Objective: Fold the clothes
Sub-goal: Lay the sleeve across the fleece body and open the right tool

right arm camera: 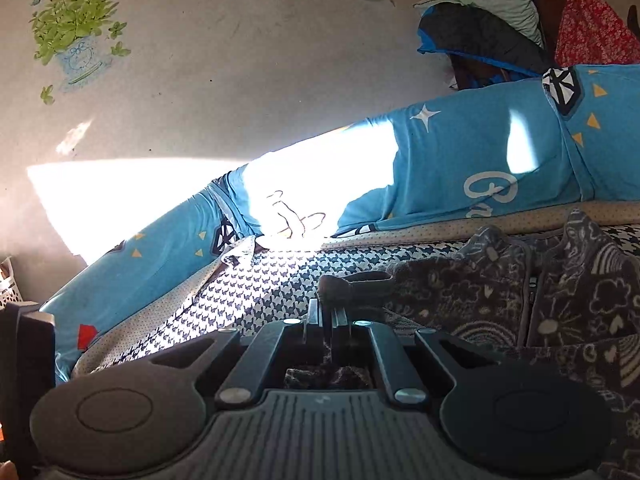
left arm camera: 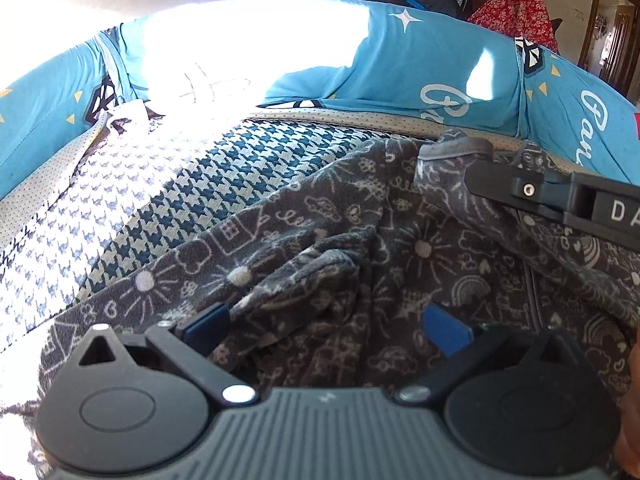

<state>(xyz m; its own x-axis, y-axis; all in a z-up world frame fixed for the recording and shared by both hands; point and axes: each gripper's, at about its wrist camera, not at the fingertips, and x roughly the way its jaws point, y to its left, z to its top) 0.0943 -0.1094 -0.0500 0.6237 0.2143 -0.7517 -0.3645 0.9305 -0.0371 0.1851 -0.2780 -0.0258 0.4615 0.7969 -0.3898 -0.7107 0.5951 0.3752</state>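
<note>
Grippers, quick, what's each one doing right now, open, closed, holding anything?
Left gripper: open, holding nothing, above the grey patterned garment.
Right gripper: shut on the garment's cuffed edge.

Grey doodle-print fleece garment, rumpled, zipper showing, on bed

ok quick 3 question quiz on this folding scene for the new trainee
1. True or false: the left gripper is clamped on the grey doodle-print garment.
2. Which gripper grips the garment's cuff? A left, B right, C neither.
3. Fill in: the garment lies on a ______-patterned cover.

Key: 1 false, its jaws stand open above the cloth. 2 B, the right gripper is shut on the cuff. 3 houndstooth.
</note>
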